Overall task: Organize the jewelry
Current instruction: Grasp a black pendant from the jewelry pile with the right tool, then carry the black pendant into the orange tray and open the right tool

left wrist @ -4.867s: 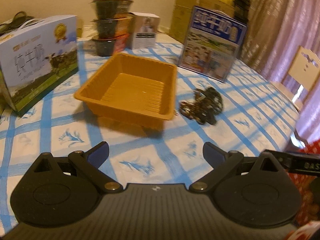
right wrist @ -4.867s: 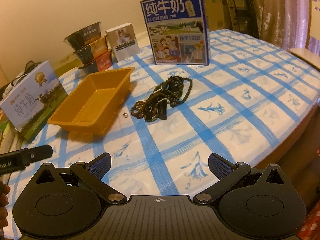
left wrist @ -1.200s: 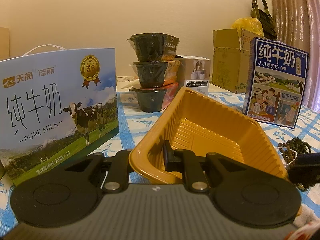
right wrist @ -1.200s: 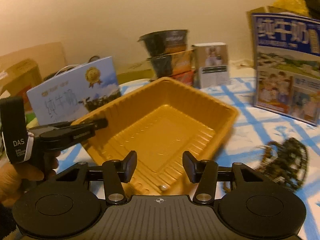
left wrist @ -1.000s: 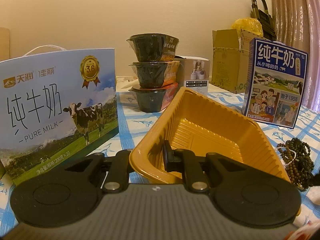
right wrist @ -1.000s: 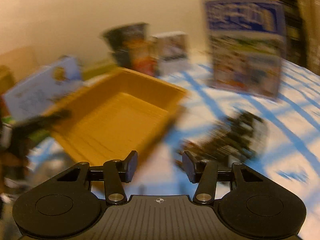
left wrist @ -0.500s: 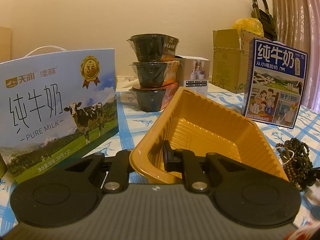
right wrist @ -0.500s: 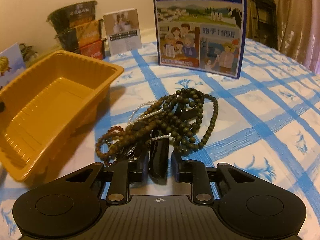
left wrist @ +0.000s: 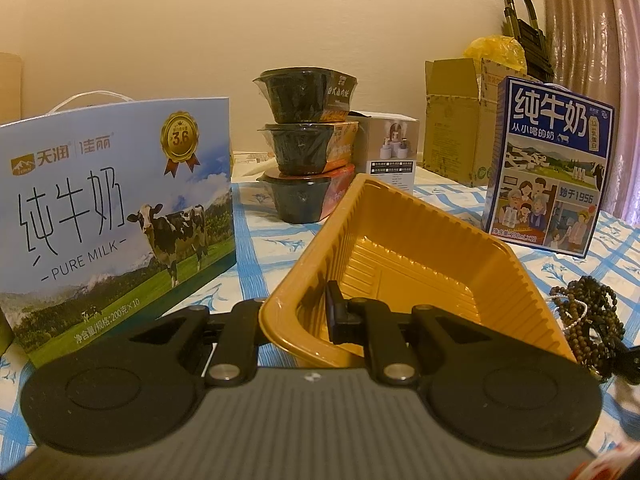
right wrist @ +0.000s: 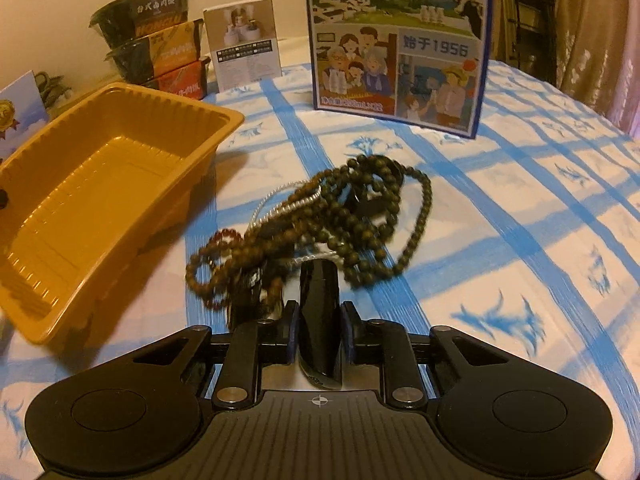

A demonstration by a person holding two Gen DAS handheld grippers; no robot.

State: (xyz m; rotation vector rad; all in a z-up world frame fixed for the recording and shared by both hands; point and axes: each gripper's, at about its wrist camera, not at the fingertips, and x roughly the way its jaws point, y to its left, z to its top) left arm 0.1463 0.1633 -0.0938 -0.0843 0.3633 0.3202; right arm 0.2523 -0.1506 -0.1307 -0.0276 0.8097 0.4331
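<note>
An empty orange plastic tray [left wrist: 400, 240] [right wrist: 100, 184] sits on the blue-checked tablecloth. My left gripper [left wrist: 304, 316] is shut on the tray's near wall, one finger inside and one outside. To the tray's right lies a tangled pile of dark bead strings [right wrist: 360, 208] [left wrist: 588, 312] with a thin silver chain and a small reddish bead loop. My right gripper [right wrist: 320, 328] points down at the pile's near edge. Its pads press on a glossy black oblong piece [right wrist: 320, 300] that sticks out of the tangle.
A light blue milk carton box [left wrist: 116, 216] stands left of the tray. A dark blue milk box [right wrist: 400, 40] stands behind the beads. Three stacked black bowls [right wrist: 152, 52] and a small white box [right wrist: 244, 40] are at the back. Cardboard boxes [left wrist: 452, 140] stand behind the table.
My right gripper swung from over the tray to the bead pile, dropped lower and closed on the black piece. The beads have shifted a little. The left gripper and tray stayed put.
</note>
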